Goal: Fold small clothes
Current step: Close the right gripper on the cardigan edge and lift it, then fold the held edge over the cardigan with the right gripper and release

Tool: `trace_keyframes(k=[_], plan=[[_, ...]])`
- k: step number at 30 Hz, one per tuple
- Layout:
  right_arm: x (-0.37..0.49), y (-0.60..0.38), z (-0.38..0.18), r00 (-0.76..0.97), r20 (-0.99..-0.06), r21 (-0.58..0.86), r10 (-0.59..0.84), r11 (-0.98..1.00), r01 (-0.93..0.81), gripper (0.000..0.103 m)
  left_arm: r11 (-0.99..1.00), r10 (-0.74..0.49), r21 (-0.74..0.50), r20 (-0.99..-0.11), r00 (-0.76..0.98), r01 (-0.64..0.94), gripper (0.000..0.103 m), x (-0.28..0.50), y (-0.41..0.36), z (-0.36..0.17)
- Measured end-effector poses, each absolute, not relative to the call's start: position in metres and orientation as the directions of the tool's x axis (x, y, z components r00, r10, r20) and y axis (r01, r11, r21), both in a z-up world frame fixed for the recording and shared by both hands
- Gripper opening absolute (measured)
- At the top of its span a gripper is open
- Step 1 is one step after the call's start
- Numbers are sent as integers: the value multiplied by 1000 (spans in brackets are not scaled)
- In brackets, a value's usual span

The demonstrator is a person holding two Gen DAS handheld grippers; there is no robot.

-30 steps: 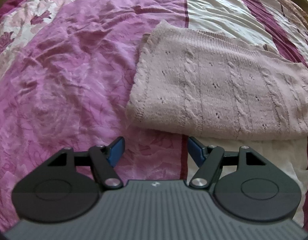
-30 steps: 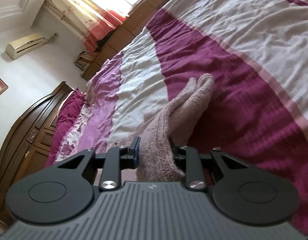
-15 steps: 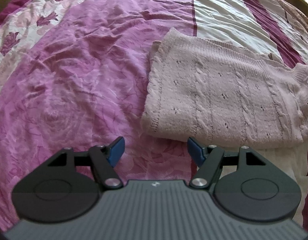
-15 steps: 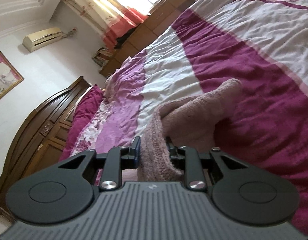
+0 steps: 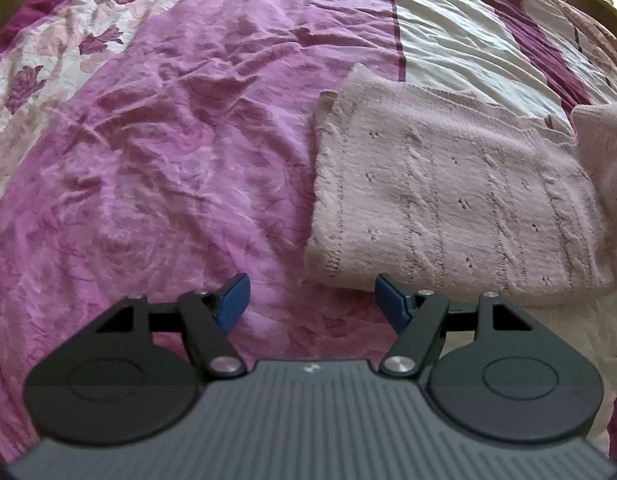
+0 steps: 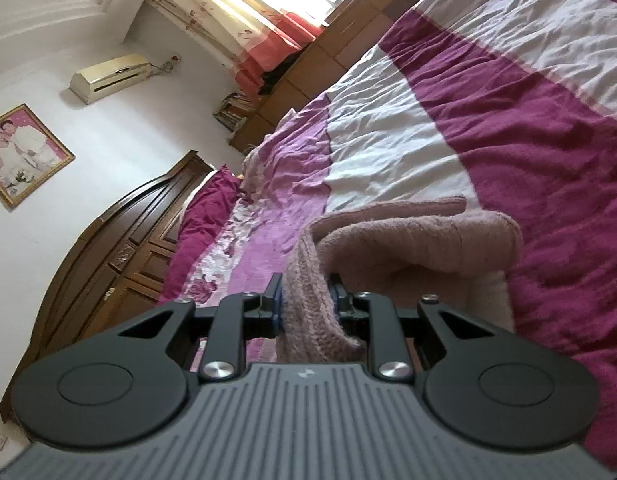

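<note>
Sweaters: one (image 5: 448, 200)
Bedspreads: one (image 5: 168, 160)
Framed photos: one (image 6: 22, 154)
Air conditioners: one (image 6: 112, 77)
Grippers: two (image 5: 310, 302) (image 6: 306, 304)

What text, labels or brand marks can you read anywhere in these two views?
No readable words or numbers.
Left gripper body: small pale logo, no letters.
Right gripper body: the same logo.
Air conditioner: any label is too small to read.
Framed photo: no text visible.
</note>
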State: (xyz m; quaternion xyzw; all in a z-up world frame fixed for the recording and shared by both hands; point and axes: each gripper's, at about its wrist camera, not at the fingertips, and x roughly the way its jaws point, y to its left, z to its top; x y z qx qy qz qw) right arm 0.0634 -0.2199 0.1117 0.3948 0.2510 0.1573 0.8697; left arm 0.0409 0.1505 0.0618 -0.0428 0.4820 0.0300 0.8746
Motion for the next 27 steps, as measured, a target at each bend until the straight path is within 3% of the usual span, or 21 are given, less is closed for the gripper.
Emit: trace_keyframes(k=[15,27], plan=[[91,-128,124,747,-276,781,604,594,-192,24,989,51,-37,-830,556,-145,71,33,190,73],[114,-37,83,617,-383,775,688,603,-190,24,983,54,-54,-829,557,-175,71,38,210,69]])
